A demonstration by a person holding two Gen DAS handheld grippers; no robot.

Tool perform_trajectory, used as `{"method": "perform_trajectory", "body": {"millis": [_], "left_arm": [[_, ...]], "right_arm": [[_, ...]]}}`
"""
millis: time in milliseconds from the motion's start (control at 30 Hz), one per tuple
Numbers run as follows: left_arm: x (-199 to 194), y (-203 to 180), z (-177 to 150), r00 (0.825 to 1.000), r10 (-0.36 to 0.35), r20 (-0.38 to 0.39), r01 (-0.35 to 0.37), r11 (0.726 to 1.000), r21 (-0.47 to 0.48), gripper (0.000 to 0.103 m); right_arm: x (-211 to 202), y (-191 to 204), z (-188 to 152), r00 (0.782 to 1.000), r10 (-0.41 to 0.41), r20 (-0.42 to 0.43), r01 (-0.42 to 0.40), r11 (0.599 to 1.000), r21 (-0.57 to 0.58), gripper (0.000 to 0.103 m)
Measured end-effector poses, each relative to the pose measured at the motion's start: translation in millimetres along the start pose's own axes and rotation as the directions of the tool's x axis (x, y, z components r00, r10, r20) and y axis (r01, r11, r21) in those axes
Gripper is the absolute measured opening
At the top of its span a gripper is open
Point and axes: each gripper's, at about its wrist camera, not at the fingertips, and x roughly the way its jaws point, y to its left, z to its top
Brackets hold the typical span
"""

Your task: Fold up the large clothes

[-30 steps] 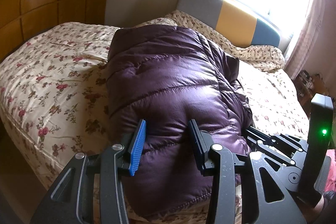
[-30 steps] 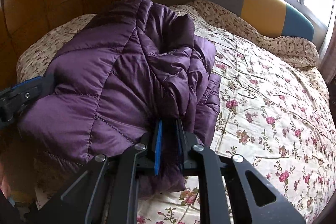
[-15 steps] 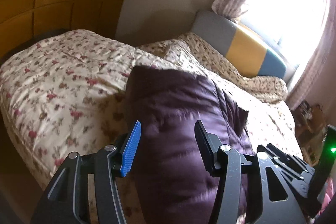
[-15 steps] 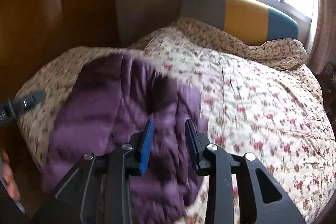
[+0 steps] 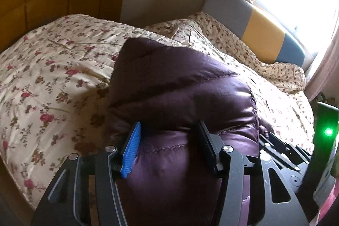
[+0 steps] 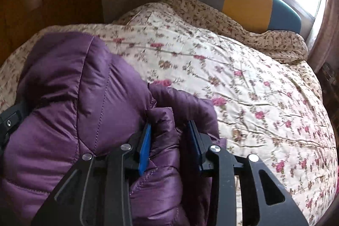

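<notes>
Jacket [image 5: 182, 99], purple and folded into a bundle, is laid at the near edge of the bed [image 5: 53, 77], straddled by the parted left tool [image 5: 169, 151] and right tool [image 6: 169, 145], apparently released there, neither visibly pinching it.

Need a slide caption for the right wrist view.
Right hand-held gripper straddling a fold of the purple puffer jacket on the floral bedspread.

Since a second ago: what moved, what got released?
Both claws opened: the right claw went from clamped on the purple jacket to wider, the left claw widened too. Jacket folds remain between both. Both views shifted over the bed. Jacket still lies folded on the floral quilt.
</notes>
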Motion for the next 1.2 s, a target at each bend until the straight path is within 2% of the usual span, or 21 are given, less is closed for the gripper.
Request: {"method": "perform_trajectory", "body": {"millis": [300, 467, 533, 600, 667, 800, 933, 1033, 1100, 1167, 1200], "left_arm": [[23.4, -2.0, -7.8, 1.000, 0.014, -0.017, -0.013, 0.999, 0.041, 0.054], [26.6, -2.6, -5.5, 0.999, 0.017, -0.050, -0.014, 0.999, 0.051, 0.054], [18.6, -4.7, -1.0, 0.998, 0.024, -0.063, -0.019, 0.997, 0.076, 0.056], [4.3, -5.8, -1.0, 0.998, 0.040, -0.048, -0.035, 0.994, 0.099, 0.063], [-17.4, -3.2, -4.5, 0.999, 0.046, -0.015, -0.045, 0.994, 0.104, 0.070], [-46.7, 0.8, -18.6, 0.997, 0.067, 0.025, -0.069, 0.992, 0.110, 0.070], [-73.1, 7.7, -38.3, 0.996, 0.082, 0.039, -0.086, 0.992, 0.090, 0.070], [-90.5, 13.2, -51.5, 0.995, 0.084, 0.051, -0.087, 0.994, 0.061, 0.081], [-100.7, 13.8, -58.1, 0.994, 0.090, 0.062, -0.093, 0.994, 0.052, 0.082], [-111.0, 14.1, -66.5, 0.991, 0.108, 0.073, -0.111, 0.993, 0.044, 0.089], [-114.2, 14.6, -69.3, 0.991, 0.109, 0.076, -0.112, 0.993, 0.040, 0.089]], "right_arm": [[23.9, -0.1, -7.3, 0.999, 0.031, 0.020, -0.031, 1.000, 0.000, 0.032], [16.1, -0.6, -9.3, 0.999, 0.031, 0.024, -0.031, 1.000, 0.002, 0.033], [7.0, -0.7, -5.5, 0.999, 0.024, 0.025, -0.024, 1.000, -0.012, 0.037], [-9.7, -7.3, -4.2, 0.999, 0.027, 0.044, -0.028, 1.000, 0.013, 0.062], [-29.7, -11.4, -4.4, 0.996, 0.035, 0.082, -0.037, 0.999, 0.023, 0.064], [-74.1, -9.0, -14.9, 0.989, 0.055, 0.136, -0.056, 0.998, 0.008, 0.071], [-101.0, -8.1, -33.3, 0.989, 0.072, 0.129, -0.075, 0.997, 0.017, 0.073], [-116.2, -9.9, -44.9, 0.990, 0.078, 0.119, -0.081, 0.997, 0.016, 0.077], [-130.0, -9.6, -55.5, 0.989, 0.079, 0.126, -0.081, 0.997, 0.006, 0.083], [-140.8, -8.9, -64.6, 0.987, 0.077, 0.140, -0.078, 0.997, 0.005, 0.087], [-145.6, -8.1, -69.9, 0.987, 0.085, 0.134, -0.086, 0.996, 0.003, 0.088]]}}
